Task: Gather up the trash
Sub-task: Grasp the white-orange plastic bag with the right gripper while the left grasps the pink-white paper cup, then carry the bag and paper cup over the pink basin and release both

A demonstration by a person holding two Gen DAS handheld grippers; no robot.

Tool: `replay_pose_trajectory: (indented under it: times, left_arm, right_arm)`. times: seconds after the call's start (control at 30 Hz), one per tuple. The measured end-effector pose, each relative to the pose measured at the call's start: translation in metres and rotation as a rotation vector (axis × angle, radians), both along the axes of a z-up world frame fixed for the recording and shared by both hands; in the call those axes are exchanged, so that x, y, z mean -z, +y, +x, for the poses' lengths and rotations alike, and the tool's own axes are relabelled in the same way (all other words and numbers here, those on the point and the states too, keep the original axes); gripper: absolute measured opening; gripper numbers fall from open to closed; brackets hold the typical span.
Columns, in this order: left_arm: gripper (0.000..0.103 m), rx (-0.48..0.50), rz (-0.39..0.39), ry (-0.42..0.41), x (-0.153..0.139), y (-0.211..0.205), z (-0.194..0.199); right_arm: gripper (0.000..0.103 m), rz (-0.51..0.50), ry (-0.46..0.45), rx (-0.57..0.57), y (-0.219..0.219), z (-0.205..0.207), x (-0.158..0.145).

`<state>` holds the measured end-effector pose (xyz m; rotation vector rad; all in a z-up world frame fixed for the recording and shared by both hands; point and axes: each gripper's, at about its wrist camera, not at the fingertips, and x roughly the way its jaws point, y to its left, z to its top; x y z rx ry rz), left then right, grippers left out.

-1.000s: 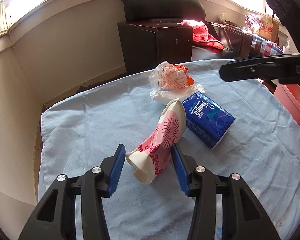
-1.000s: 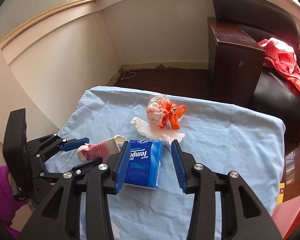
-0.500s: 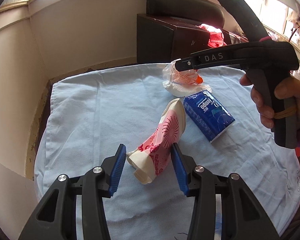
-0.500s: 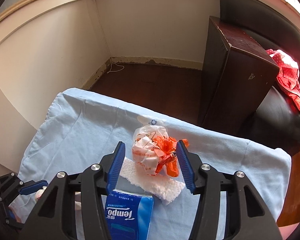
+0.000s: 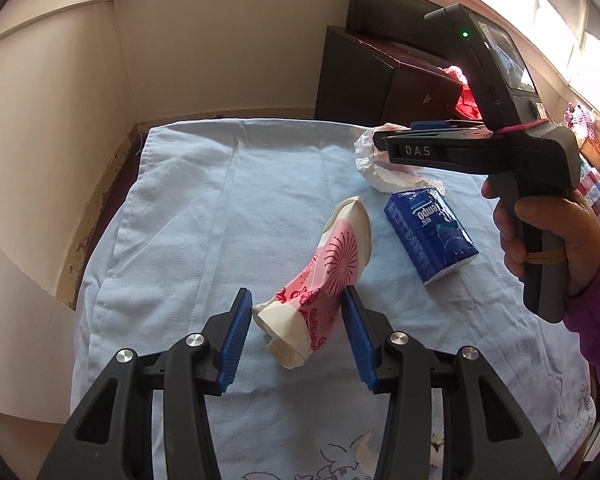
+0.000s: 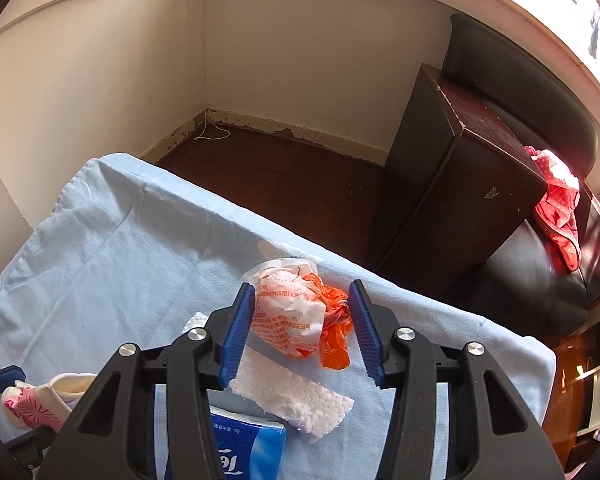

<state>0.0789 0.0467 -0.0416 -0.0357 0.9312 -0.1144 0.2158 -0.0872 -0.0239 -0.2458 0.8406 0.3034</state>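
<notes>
A crushed pink-and-white paper cup (image 5: 324,280) lies on the light blue tablecloth (image 5: 172,240). My left gripper (image 5: 298,332) is open, its blue pads on either side of the cup's near end. A crumpled white-and-orange plastic wrapper (image 6: 296,312) lies near the table's far edge. My right gripper (image 6: 300,330) is open with its pads on either side of the wrapper. A white paper towel piece (image 6: 292,396) lies just in front of it. The right gripper's body also shows in the left wrist view (image 5: 396,140), covering most of the wrapper.
A blue Tempo tissue pack (image 5: 430,234) lies right of the cup; it also shows in the right wrist view (image 6: 244,452). A dark brown cabinet (image 6: 452,184) and a black sofa with red cloth (image 6: 556,196) stand beyond the table. The wall is to the left.
My right gripper has moved forward from over the tissue pack to around the wrapper. My left gripper has stayed around the cup, open, while its view swung left.
</notes>
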Motion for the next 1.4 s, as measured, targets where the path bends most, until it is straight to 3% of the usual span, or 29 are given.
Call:
replay_pose_trajectory:
  times: [0.27,0.67,1.07,1.4]
  left_arm:
    - [0.046,-0.05,-0.002,-0.003,-0.003,-0.009,-0.017]
    - [0.046,-0.064,-0.025,-0.03,-0.018,-0.042,-0.051]
    - [0.046,0.038,-0.034,-0.097,-0.047,-0.1,-0.068]
    - [0.046,0.168,-0.039,-0.152,-0.069,-0.173,-0.081]
  right_arm:
    - [0.045,0.076,-0.049,0.005,-0.018,-0.029,-0.027]
    - [0.045,0.188,-0.096,0.05,-0.07,-0.106,-0.068]
    - [0.045,0.238,-0.105,0.194,-0.145,-0.183,-0.081]
    - [0.045,0.209,-0.153,0.338,-0.217,-0.236,-0.083]
